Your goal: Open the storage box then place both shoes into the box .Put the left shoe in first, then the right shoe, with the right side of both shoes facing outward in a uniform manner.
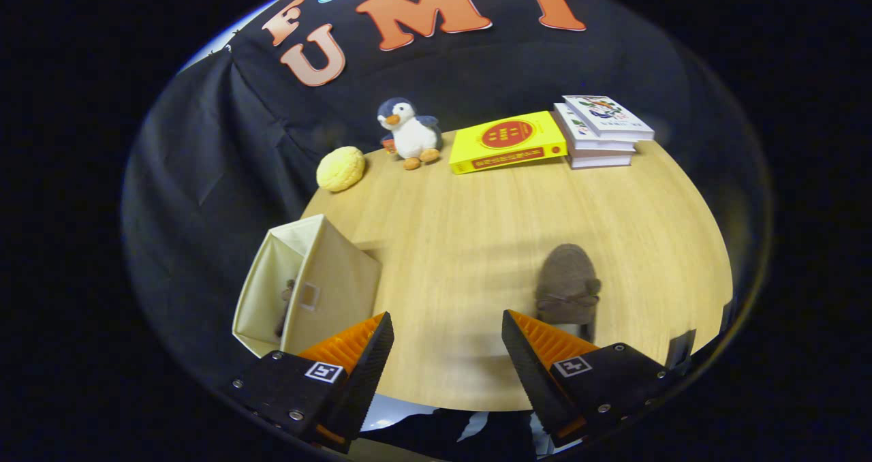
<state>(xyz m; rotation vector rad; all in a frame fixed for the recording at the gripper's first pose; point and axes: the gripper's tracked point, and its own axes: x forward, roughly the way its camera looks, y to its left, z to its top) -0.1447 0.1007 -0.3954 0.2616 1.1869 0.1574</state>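
Off my claw's left finger sits the storage box (310,288), open, a dark shape inside — probably a shoe. My claw (447,343) gapes wide, empty. The brown shoe (567,285) lies just beyond the right finger — long axis pointing away

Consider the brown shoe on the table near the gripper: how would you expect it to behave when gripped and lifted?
The brown shoe looks soft and fuzzy, so it would probably squash between the open gripper fingers rather than resist. It seems light for its size. Lying flat on the table, it is unlikely to roll, though it may sag when lifted.
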